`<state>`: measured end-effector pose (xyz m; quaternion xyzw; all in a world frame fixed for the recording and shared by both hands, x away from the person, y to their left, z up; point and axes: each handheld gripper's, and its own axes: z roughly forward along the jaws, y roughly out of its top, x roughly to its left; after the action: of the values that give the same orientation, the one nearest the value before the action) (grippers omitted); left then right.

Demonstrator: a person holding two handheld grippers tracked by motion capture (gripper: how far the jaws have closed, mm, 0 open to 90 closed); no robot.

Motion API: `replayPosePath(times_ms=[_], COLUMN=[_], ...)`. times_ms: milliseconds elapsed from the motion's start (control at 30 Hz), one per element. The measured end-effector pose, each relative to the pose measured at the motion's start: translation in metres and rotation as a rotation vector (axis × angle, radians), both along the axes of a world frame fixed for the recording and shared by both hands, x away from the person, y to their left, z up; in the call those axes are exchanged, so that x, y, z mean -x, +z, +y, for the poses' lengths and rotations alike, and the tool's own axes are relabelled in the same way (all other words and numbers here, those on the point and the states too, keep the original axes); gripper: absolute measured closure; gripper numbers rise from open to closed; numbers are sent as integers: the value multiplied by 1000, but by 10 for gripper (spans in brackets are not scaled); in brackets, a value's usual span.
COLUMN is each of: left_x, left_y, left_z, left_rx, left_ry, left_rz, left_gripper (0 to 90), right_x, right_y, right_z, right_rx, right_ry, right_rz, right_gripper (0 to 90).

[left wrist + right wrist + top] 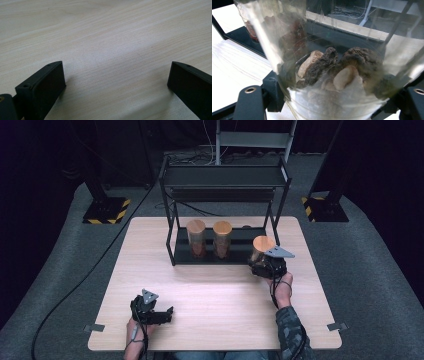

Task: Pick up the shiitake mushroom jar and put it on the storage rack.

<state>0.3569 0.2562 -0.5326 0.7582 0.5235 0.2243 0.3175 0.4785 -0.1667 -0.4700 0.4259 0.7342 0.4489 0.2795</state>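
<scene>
My right claw [261,265] is clamped on a jar [332,62] of what look like dried mushrooms, right at the rack's [225,175] right end. Left claw [167,312] sits wide open over bare table [105,37].

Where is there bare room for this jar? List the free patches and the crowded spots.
Free: the lower shelf right of the two jars; the table between the rack and the left claw. Crowded: the shelf's left half, and the rack's right front leg, where the right claw holds the jar.
</scene>
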Motion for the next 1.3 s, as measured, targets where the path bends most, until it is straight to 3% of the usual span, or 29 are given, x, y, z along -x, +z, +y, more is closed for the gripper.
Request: replayPosePath(times_ms=[1300], left_x=[0], left_y=[0], left_z=[0], left_rx=[0], left_ry=[0], left_rz=[0], left_gripper=[7], right_x=[-19], right_y=[4], right_z=[10], right_rx=[10], right_ry=[-9], right_rz=[-9], right_gripper=[250])
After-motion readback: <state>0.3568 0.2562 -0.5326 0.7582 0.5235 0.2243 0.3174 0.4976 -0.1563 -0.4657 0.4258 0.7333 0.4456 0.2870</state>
